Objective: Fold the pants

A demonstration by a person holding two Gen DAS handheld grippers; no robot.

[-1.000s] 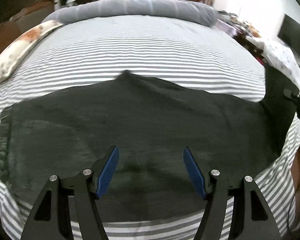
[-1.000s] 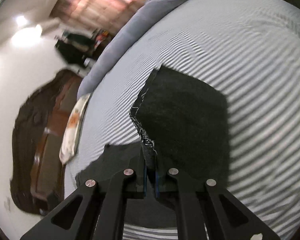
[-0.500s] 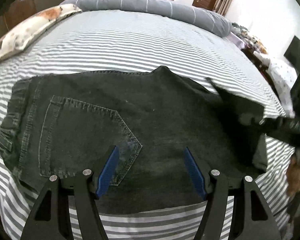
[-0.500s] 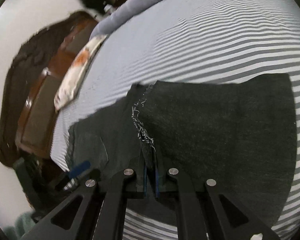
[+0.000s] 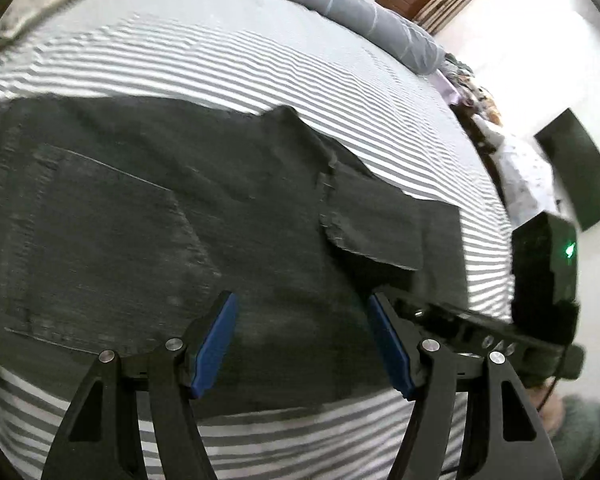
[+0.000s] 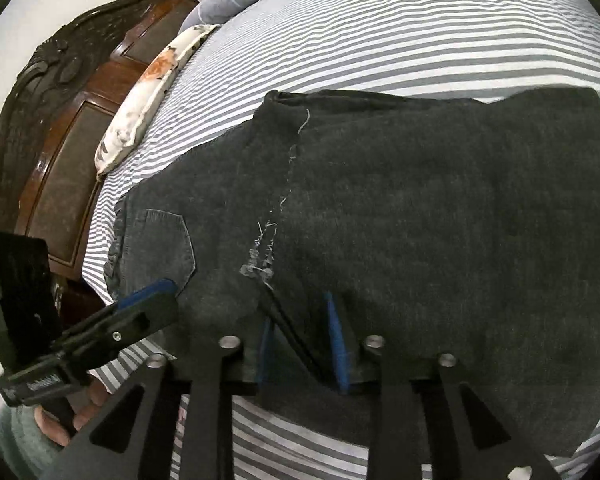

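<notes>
Your right tongs [image 6: 300, 340] have just been opening: the blue pads now stand a little apart, with the edge of the folded-over leg lying loose between them and no longer pinched. Your left tongs [image 5: 302, 344] are wide and hold nothing; they hover low over the near edge of the pants [image 5: 160, 220], just beside the back pocket [image 5: 100, 248].

The pants lie flat across the striped sheet [image 5: 260, 60], waistband toward the headboard [image 6: 60, 120], and the leg end is already doubled back so its frayed hem [image 6: 268, 236] rests near the pocket. The first fold looks laid.

To finish this step well, let the right tongs open fully before you lift them (a half-open pad can drag the hem back off the fold). Pull straight up and away from the pocket, not sideways across the cloth. Check that the hem runs square to the near edge; from here it seems slightly slanted, so a small nudge may be needed. Keep the left tongs clear of the top layer until the right pair is out.
</notes>
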